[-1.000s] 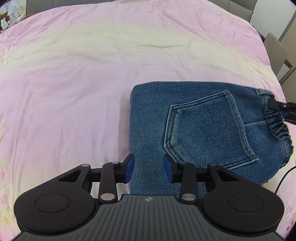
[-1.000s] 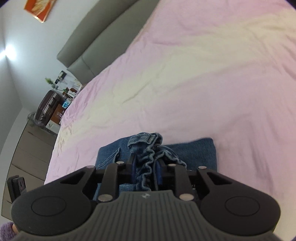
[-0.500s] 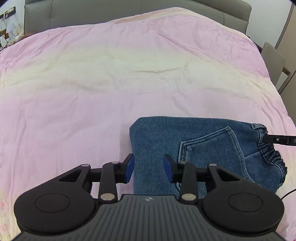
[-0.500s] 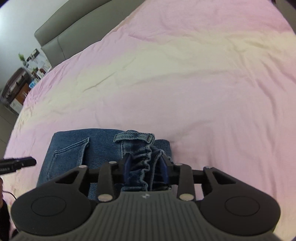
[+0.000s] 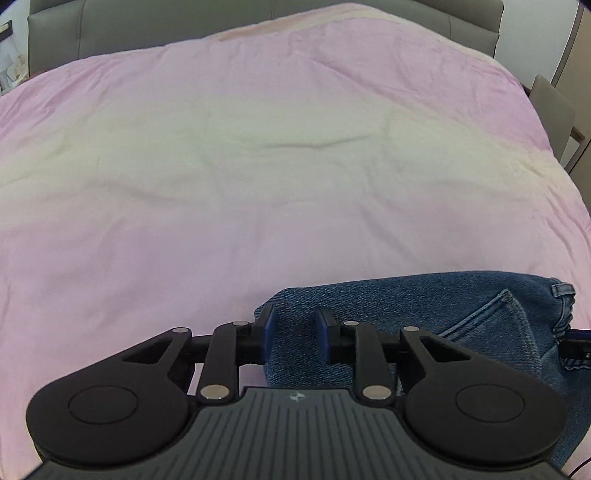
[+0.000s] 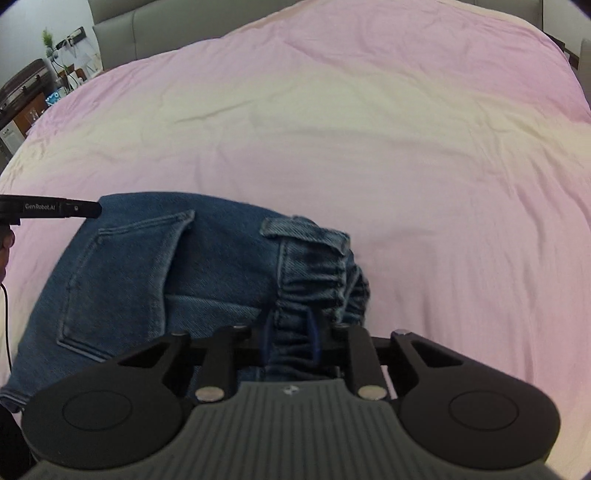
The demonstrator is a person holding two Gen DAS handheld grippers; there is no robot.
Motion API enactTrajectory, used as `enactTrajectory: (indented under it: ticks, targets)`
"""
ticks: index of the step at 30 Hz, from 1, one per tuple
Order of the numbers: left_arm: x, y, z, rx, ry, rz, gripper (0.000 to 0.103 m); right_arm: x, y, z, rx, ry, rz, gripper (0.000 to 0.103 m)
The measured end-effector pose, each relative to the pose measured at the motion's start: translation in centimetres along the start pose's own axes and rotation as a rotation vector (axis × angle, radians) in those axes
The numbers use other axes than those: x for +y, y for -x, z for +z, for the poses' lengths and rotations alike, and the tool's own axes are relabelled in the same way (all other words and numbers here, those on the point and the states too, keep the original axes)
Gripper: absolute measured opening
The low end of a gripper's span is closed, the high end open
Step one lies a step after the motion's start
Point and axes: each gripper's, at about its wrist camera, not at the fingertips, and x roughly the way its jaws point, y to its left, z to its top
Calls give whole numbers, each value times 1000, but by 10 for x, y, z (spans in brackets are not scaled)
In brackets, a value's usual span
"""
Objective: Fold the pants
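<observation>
Left wrist view takes in the bed [image 5: 258, 166] first, its pink cover spread wide below a grey headboard [image 5: 258, 22]. The folded pants [image 5: 461, 314] lie at the near edge, long axis running side to side from one gripper to the other. The left gripper [image 5: 294, 334] has just been closing its fingers on the folded corner: denim sits between the blue pads, though a gap shows and I cannot tell whether they press. The right gripper [image 6: 291, 332], fingers also just closing, is clamped tight on the gathered elastic waistband [image 6: 317, 266]. Both hands hold opposite ends, so the next fold likely carries one end across toward the other.
</observation>
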Motion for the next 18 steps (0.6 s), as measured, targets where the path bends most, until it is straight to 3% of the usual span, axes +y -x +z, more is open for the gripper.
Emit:
enactTrajectory:
  ticks: [3, 5, 8, 9, 13, 18]
  targets:
    - [3, -23, -6, 53, 18, 20, 39, -7, -6, -9, 0, -11, 16, 13]
    - [5, -20, -5, 60, 53, 26, 39, -4, -8, -6, 7, -12, 5, 13]
    - [0, 6, -7, 23, 22, 43, 32, 6, 4, 0, 5, 25, -17, 14]
    - [-1, 17, -11, 11, 13, 36, 32, 10, 14, 0, -16, 35, -10, 19]
    - [-12, 65, -41, -29, -25, -34, 32, 20, 51, -12, -81, 63, 40, 26]
    - [-40, 112, -82, -52, -85, -100, 32, 42, 60, -46, -100, 214, -55, 30]
